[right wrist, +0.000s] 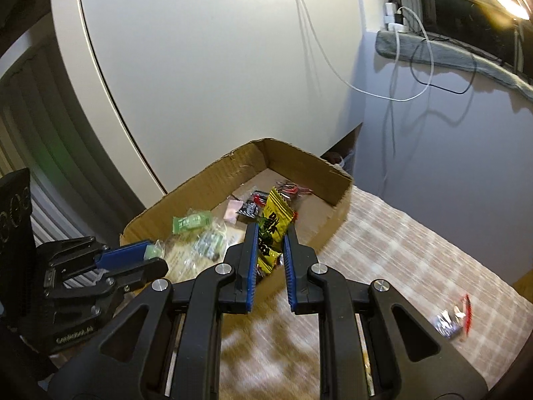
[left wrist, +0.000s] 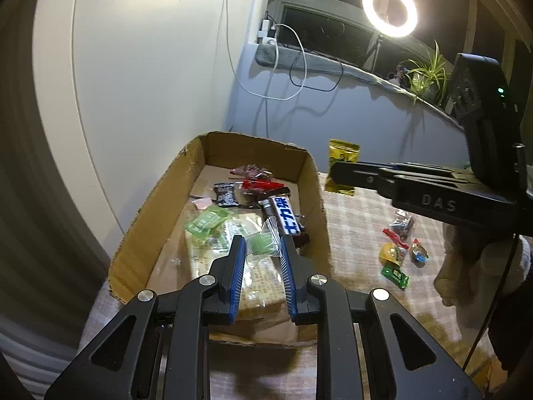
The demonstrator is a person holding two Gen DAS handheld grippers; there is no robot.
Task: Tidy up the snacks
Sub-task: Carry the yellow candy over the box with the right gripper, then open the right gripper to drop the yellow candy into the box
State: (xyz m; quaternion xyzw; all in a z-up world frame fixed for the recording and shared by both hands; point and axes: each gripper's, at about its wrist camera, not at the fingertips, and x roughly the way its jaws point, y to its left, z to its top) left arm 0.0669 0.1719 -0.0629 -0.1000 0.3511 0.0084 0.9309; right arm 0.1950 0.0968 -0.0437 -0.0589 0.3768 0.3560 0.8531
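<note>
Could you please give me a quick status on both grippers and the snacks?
Left gripper shut on green candy over cardboard box. Right gripper shut on yellow packet, near box. Loose snacks on tablecloth.

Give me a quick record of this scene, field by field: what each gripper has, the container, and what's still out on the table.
left gripper: shut on green candy packet, over the box
right gripper: shut on yellow snack packet, at the box's near edge
container: open cardboard box, several wrapped snacks inside
still outside: small wrapped snacks on the checkered tablecloth
lighting: ring light
</note>
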